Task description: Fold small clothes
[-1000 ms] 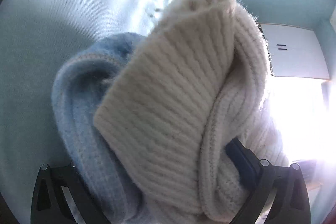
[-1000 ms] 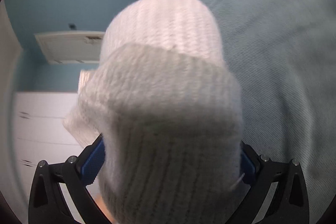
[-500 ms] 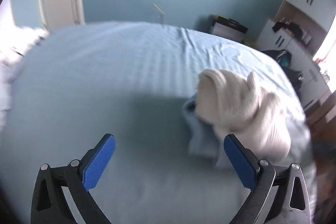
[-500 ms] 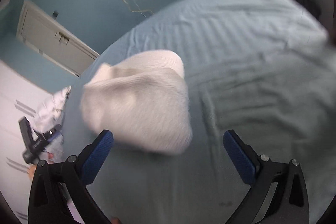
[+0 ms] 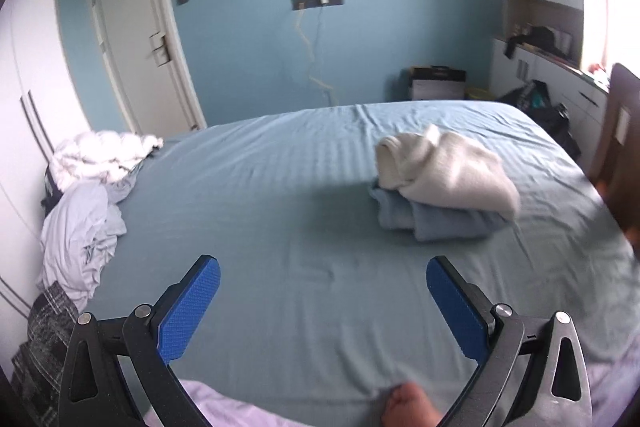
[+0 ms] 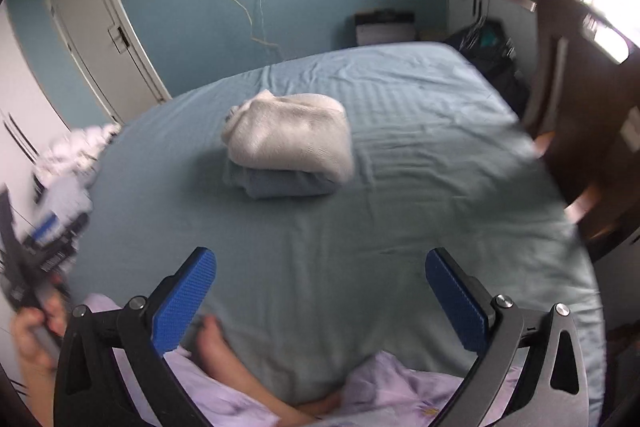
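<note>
**Folded knits stacked on the bed, both grippers empty**

Resting on the blue bed sheet (image 5: 256, 211): a cream knit garment (image 5: 444, 167), folded into a thick bundle, on top of a folded light-blue knit garment (image 5: 432, 219). Cream piece ribbed and fuzzy, rolled at the left end with a small corner poking up, rounded and sloping down to the right; overhanging the blue piece slightly on the right. Blue piece flatter, showing only as stacked fold edges along the front and left. Same stack near mid-bed from the right wrist camera: cream bundle (image 6: 290, 139) above, blue layers (image 6: 280, 185) peeking out beneath. Edges slightly blurred in both views.

Left gripper (image 5: 322, 303) spread wide over bare sheet, blue pads (image 5: 188, 311) well apart, nothing between them; stack ahead and to the right, well clear. Right gripper (image 6: 320, 299) likewise wide apart and empty, stack ahead and a little left.

Crumpled white and pale-blue laundry (image 5: 92, 187) heaped at the bed's left edge. Closed white door (image 5: 140, 47) in the blue wall behind.
</note>
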The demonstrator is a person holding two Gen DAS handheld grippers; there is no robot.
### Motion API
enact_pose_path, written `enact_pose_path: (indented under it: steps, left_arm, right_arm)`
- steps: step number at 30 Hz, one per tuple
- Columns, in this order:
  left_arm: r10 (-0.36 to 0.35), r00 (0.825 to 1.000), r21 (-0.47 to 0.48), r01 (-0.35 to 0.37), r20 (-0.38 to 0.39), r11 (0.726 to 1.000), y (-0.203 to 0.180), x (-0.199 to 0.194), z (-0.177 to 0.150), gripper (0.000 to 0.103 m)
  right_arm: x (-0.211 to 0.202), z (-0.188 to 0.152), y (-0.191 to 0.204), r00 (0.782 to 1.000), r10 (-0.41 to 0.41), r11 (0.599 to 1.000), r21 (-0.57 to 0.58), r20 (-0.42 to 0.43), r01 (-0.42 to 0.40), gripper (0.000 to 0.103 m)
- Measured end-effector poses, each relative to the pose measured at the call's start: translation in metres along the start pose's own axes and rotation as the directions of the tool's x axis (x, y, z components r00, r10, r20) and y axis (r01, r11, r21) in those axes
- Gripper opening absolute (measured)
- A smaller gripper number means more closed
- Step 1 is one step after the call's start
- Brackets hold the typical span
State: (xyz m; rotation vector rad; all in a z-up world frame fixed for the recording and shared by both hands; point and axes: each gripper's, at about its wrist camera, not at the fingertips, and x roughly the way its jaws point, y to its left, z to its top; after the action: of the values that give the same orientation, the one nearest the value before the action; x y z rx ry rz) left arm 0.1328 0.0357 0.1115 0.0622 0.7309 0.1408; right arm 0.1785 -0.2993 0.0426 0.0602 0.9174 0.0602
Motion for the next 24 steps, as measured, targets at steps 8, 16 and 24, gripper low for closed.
enact_pose_path:
  steps: [8,16,24]
  left_arm:
    - [-0.064,0.998,0.066,0.065,-0.018,0.996,-0.037,0.014,-0.021,0.103]
    - [-0.053,0.998,0.092,0.056,-0.039,0.994,-0.045,0.078,-0.014,0.103]
    - [-0.040,0.997,0.119,0.047,-0.063,0.992,-0.050,0.129,-0.022,0.103]
  right_arm:
    - [0.024,-0.033,0.025,0.996,-0.030,0.999,-0.028,0.084,0.032,0.102]
    - [0.073,-0.029,0.019,0.993,-0.055,0.998,-0.019,0.105,0.057,0.102]
    - [0.111,-0.024,0.016,0.989,-0.078,0.996,-0.020,0.128,0.081,0.102]
